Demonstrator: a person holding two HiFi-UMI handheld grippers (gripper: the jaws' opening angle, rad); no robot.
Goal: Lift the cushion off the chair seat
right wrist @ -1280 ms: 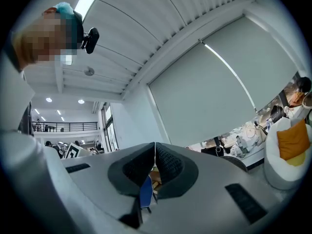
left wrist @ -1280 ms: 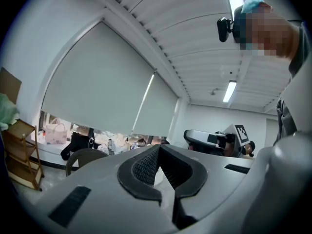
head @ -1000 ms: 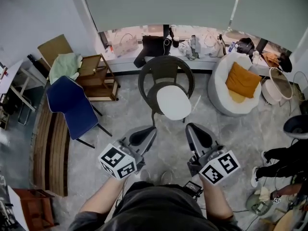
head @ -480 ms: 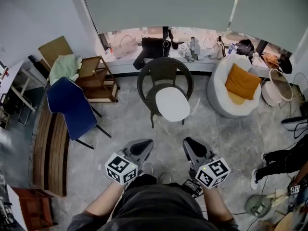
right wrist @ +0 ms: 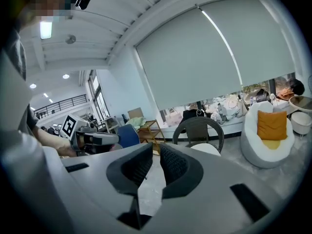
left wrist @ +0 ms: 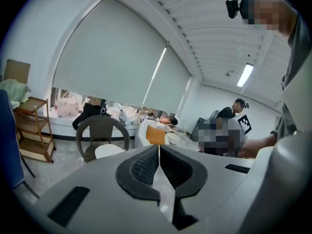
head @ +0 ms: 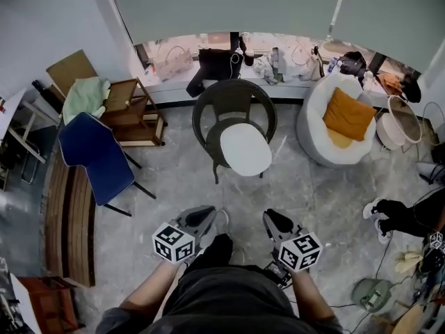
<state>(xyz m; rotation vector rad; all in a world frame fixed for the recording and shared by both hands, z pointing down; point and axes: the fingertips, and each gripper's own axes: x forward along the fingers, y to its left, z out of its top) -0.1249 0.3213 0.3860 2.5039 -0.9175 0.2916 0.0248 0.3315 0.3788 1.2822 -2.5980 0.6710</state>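
A white round cushion (head: 245, 149) lies on the seat of a dark wicker chair (head: 233, 101) in the middle of the room, also seen as the cushion (left wrist: 108, 151) and chair (left wrist: 102, 126) in the left gripper view and the chair (right wrist: 197, 126) in the right gripper view. My left gripper (head: 204, 215) and right gripper (head: 272, 218) are held close to my body, well short of the chair. Both are shut with nothing between their jaws, the left gripper (left wrist: 159, 146) and the right gripper (right wrist: 155, 147) pointing toward the chair.
A blue chair (head: 97, 157) and a wooden shelf (head: 132, 110) with a green cloth stand at the left. A white armchair (head: 327, 134) with an orange pillow (head: 349, 115) is at the right. Bags line the window ledge (head: 278, 82). A person's legs (head: 400, 214) are at far right.
Both grippers have dropped lower and drawn in toward my body, appearing smaller and nearer the bottom of the head view. The person at the right has shifted.
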